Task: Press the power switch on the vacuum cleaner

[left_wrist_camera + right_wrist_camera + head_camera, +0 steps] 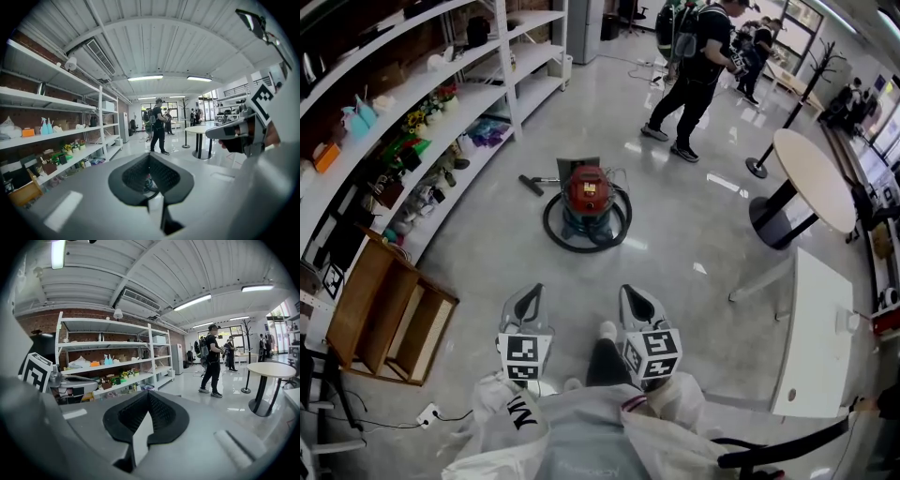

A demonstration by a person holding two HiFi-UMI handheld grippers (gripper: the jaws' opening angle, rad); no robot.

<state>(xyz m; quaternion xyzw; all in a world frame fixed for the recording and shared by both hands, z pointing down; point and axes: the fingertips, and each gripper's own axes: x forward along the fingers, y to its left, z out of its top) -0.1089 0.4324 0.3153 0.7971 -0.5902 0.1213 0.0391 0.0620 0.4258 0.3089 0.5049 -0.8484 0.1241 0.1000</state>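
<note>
The red vacuum cleaner (586, 190) stands on the shiny floor ahead of me, its black hose (586, 234) coiled round its base and a nozzle (531, 184) lying at its left. Both grippers are held low near my body, well short of it. My left gripper (530, 295) and right gripper (633, 293) point toward the vacuum, jaws together and holding nothing. In the left gripper view (149, 158) a bit of the vacuum (148, 183) shows through the gap behind the closed tips. The right gripper view (149, 395) shows only its closed tips and the room.
White shelving (441, 112) full of small items runs along the left. An open wooden cabinet (384, 314) lies on the floor at left. A round table (811, 178) and a white table (816, 328) stand on the right. A person (694, 66) walks beyond the vacuum.
</note>
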